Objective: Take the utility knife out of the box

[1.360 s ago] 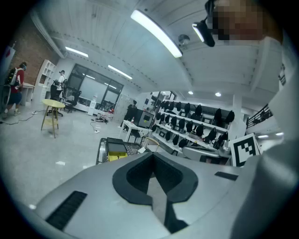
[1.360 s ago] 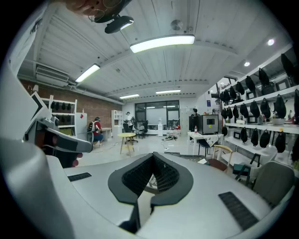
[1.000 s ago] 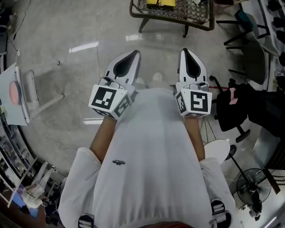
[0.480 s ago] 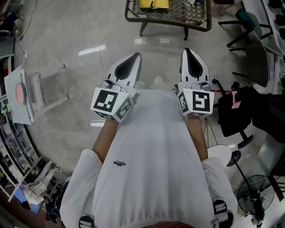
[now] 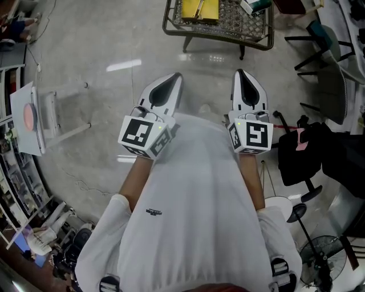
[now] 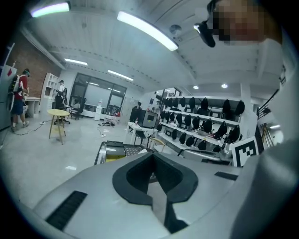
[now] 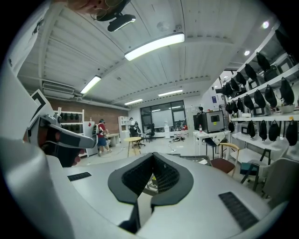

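A low wire-mesh table [image 5: 228, 25] stands ahead on the floor at the top of the head view. On it lies a yellow box [image 5: 199, 8], cut off by the frame edge. No utility knife shows in any view. My left gripper [image 5: 174, 77] and right gripper [image 5: 240, 72] are held side by side in front of my body, pointing at the table and well short of it. Both have their jaws together with nothing between them. The left gripper view shows the table [image 6: 112, 148] and the yellow box [image 6: 115, 157] beyond the shut jaws.
A black chair with a dark bag [image 5: 308, 148] stands at the right, with a white stool [image 5: 279, 193] and a fan [image 5: 319, 256] nearer me. A white stand [image 5: 34, 117] is at the left, cluttered shelves [image 5: 23, 211] below it. Bare grey floor lies between me and the table.
The mesh table and yellow box have come further into the head view as I move toward them. Both grippers keep their pose, shut and side by side.
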Demonstrator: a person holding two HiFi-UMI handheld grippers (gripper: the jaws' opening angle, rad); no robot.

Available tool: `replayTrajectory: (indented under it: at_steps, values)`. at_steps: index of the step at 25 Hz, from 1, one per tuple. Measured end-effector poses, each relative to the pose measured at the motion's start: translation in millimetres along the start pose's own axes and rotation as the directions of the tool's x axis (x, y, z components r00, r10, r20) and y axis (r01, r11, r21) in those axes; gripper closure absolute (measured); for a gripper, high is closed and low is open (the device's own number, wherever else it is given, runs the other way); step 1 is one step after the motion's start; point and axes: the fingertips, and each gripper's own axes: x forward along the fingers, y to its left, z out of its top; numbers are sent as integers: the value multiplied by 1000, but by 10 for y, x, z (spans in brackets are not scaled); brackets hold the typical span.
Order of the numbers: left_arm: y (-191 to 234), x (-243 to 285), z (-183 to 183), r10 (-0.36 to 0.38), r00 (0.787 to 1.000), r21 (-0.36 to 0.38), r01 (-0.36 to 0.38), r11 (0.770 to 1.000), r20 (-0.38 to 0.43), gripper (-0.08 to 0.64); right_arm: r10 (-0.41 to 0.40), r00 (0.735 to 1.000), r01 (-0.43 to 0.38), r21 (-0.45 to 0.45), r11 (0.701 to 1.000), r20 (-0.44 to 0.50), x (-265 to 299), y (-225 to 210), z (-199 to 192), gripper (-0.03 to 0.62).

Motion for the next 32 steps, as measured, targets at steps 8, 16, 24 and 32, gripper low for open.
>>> replayTrajectory:
  at_steps: [8, 16, 24, 32]
  values:
    - [368, 384, 107, -21, 1000, 4, 21, 1000, -11, 558, -21, 1000, 21, -8, 1000, -14, 413, -90, -8, 594]
    - [973, 994, 495, -90, 995, -3, 90, 996, -34, 558, -74, 997, 73, -19, 997, -22, 1243, -109, 189, 594]
    - [1606, 1452, 914, -198, 979, 11, 198, 980, -56, 558, -183, 983, 183, -21, 983, -2, 1996, -40, 466, 594]
    - [2111, 1843, 1071, -278, 956, 22, 281, 960, -95, 558, -277, 961, 277, -13, 961, -4, 2530, 26, 496, 594]
